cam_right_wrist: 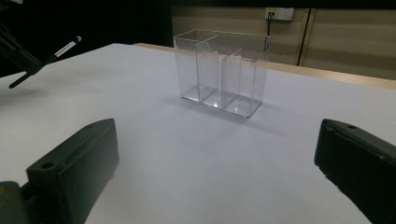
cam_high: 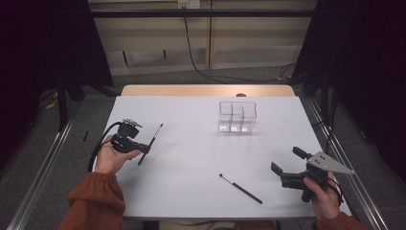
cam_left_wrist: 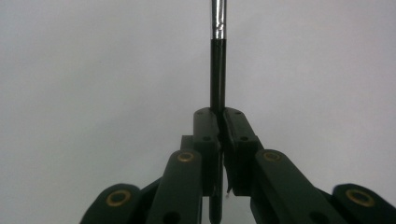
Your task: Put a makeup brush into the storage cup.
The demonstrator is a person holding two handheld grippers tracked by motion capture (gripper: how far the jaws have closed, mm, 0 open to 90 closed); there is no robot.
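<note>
My left gripper [cam_high: 143,149] has its fingers [cam_left_wrist: 208,128] clamped on a brush [cam_high: 152,142], held above the surface [cam_high: 191,143] at nine o'clock, bristles toward one. My right gripper [cam_high: 287,168], at four o'clock, has its fingers [cam_right_wrist: 74,163] wide apart, holding nothing. A second brush [cam_high: 241,188] lies at six o'clock. A clear organizer [cam_high: 237,116] stands at twelve, well apart from both.

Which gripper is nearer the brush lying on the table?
Right. The right gripper sits open just right of the loose brush; the left gripper, shut on another brush, is farther left.
</note>
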